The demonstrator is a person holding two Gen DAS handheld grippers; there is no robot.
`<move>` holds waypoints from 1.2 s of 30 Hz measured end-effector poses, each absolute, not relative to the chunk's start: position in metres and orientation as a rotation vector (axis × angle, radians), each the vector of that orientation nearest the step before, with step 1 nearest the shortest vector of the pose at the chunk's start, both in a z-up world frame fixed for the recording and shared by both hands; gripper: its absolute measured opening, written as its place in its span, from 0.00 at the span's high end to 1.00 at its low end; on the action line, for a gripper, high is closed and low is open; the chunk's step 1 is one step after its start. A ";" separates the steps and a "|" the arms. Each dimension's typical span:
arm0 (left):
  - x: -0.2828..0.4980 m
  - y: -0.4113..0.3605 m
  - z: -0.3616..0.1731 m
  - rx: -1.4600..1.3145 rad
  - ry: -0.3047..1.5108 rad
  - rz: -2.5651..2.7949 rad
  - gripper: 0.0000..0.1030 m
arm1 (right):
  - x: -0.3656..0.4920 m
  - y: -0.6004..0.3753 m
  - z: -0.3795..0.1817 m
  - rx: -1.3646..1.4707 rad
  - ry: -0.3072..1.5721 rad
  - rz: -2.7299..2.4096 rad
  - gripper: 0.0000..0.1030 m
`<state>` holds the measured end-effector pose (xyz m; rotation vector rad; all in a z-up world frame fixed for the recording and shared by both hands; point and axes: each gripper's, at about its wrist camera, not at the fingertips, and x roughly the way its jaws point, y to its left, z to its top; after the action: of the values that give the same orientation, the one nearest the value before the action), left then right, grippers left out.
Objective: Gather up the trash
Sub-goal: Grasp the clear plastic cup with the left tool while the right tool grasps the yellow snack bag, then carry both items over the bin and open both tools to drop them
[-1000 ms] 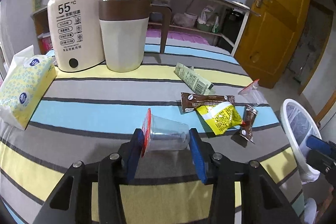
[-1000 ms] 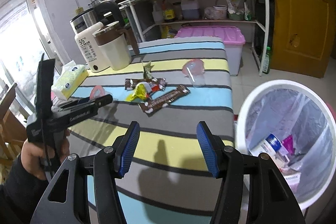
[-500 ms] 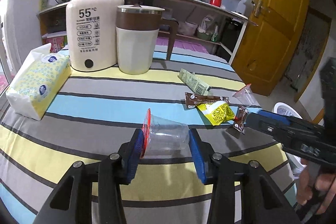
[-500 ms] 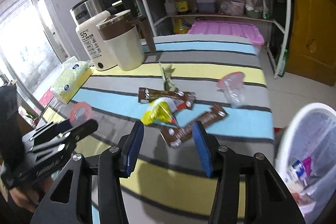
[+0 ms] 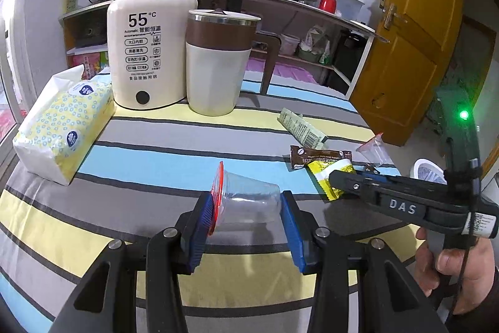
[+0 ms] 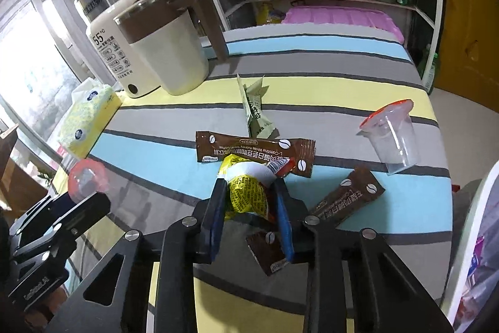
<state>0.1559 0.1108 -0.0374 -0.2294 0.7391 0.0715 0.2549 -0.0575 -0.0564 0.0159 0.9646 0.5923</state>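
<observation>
L gripper (image 5: 246,219): pads clamped on clear cup (image 5: 249,202) lying sideways, red-rimmed mouth against L pad, base against R pad. Held just above striped cloth (image 5: 156,152), nr front edge.

R gripper (image 6: 251,208): jaws closing round yellow wrapper (image 6: 246,192), wrapper between pads, both pads at its sides; firm pinch or not — can't tell. Hand (image 5: 458,273) on R gripper handle, lower right in L view.

Landmark = yellow wrapper, mid cloth:
- Long brown sachet (image 6: 254,152) just behind it, touching, partly overlapped by wrapper's white top.
- Small brown sachet (image 6: 269,252) just in front, under R gripper's right pad.
- Third brown sachet (image 6: 347,197) just right of it, lying at a slant.
- Green wrapper (image 6: 254,106) behind, past long sachet, crumpled.
- 2nd clear cup (image 6: 391,138) well right & a bit behind, tipped, red rim up-left, nr cloth's right edge.
- White bin (image 6: 474,239) further right, off the table, lined, some trash inside.
- Mug (image 6: 163,52) w/ brown band & kettle (image 6: 115,49) marked 55°C far behind-left, touching side by side.
- Tissue pack (image 6: 87,117) far left, just in front of kettle.
</observation>
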 end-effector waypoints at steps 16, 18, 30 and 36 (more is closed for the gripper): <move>0.132 0.079 -0.021 -0.214 0.710 0.028 0.57 | 0.204 -0.102 -0.020 0.083 0.863 0.607 0.72; 0.127 0.069 -0.018 -0.208 0.706 0.011 0.57 | 0.196 -0.109 -0.016 0.086 0.850 0.602 0.72; 0.115 0.009 -0.012 -0.162 0.706 -0.086 0.57 | 0.155 -0.163 0.000 0.102 0.784 0.532 0.72; 0.121 -0.017 -0.012 -0.144 0.710 -0.138 0.57 | 0.144 -0.194 0.001 0.119 0.769 0.478 0.72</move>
<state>0.1205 -0.0165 -0.0123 -0.1444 0.7104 -0.1376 0.1441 -0.1940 0.0010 0.1195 0.7691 0.4776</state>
